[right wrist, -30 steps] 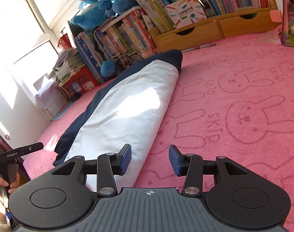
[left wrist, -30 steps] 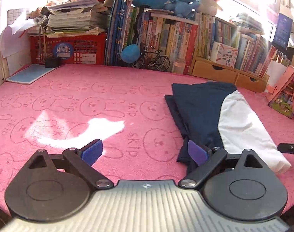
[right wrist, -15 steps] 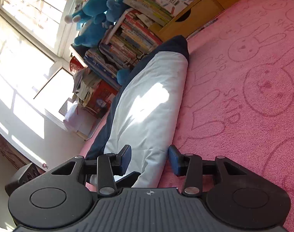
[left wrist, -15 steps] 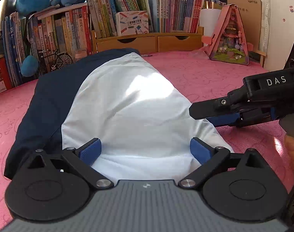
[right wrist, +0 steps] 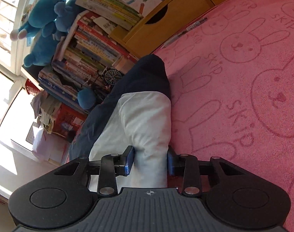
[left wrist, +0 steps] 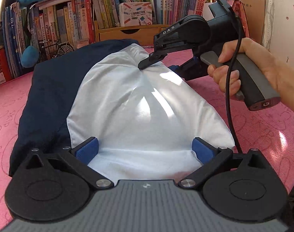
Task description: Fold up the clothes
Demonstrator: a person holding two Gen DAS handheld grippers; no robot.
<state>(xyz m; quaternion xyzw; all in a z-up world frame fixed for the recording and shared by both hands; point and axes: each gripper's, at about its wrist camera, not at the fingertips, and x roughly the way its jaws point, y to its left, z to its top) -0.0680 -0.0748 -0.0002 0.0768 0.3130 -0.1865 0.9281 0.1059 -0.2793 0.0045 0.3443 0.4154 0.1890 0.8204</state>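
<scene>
2 claws work the navy and white cloth [left wrist: 139, 104] on the pink mat [right wrist: 243, 96]: left claw [left wrist: 145, 150] wide over its near end, right claw [right wrist: 149, 159] closing on its edge, so pinch every layer before lifting.

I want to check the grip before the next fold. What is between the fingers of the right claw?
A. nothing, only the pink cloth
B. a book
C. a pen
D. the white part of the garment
D: in the right wrist view the right claw is closing with a raised fold of the white part of the garment between its blue pads.
</scene>
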